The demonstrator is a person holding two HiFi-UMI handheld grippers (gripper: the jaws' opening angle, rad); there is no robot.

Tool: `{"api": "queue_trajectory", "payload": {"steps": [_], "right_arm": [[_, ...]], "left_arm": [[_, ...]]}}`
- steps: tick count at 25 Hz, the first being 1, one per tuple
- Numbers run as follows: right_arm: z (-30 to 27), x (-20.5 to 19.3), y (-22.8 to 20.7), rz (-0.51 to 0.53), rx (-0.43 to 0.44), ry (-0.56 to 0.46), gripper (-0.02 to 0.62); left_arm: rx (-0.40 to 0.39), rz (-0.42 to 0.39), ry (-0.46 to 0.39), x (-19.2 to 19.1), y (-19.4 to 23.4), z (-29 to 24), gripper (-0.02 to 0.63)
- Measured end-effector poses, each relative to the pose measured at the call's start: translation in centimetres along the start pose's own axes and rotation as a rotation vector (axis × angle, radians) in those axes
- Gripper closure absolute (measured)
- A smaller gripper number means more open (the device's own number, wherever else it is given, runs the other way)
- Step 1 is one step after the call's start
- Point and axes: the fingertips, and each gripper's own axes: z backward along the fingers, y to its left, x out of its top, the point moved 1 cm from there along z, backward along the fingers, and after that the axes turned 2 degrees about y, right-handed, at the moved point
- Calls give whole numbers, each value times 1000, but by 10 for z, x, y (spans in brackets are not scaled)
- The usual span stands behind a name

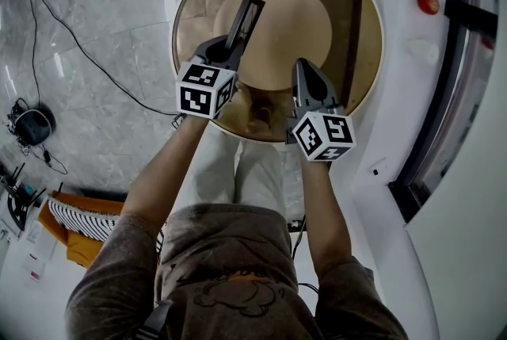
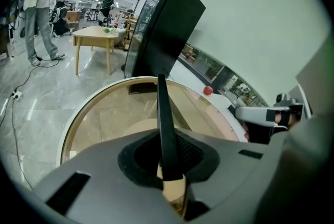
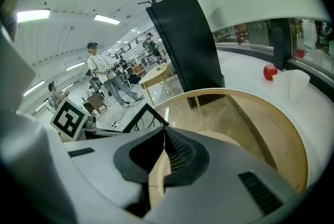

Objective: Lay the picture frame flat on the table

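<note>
The black picture frame [image 1: 247, 17] is off the table, held above the round glass-topped table [image 1: 360, 53] with its thin edge towards me. My left gripper [image 1: 230, 53] is shut on the frame's near end. In the left gripper view the frame [image 2: 163, 113] rises as a narrow black strip from between the jaws of the left gripper [image 2: 168, 157]. My right gripper [image 1: 310, 83] hovers just to the right over the table's near rim, shut with nothing in it. In the right gripper view the right gripper [image 3: 164, 134] has its tips together, and the frame [image 3: 136, 118] shows to its left.
A white curved counter [image 1: 412, 101] wraps the table's right side, with a red ball [image 1: 428, 3] and a white cup [image 3: 292, 84] on it. A tall black panel [image 2: 167, 24] stands behind the table. Cables [image 1: 87, 53] lie on the marble floor at left. People stand in the background.
</note>
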Motion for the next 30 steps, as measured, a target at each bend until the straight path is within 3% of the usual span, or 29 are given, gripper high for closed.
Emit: {"api": "queue_trajectory", "payload": {"steps": [16, 22, 30], "right_arm": [[-10, -7, 1, -6, 8, 25, 577], [-13, -8, 1, -8, 11, 29, 577], [-20, -13, 3, -16, 15, 42, 577]], "left_arm": [[41, 16, -35, 0, 18, -1, 554], [18, 50, -43, -3, 22, -3, 552], [37, 64, -46, -8, 33, -8, 512]]}}
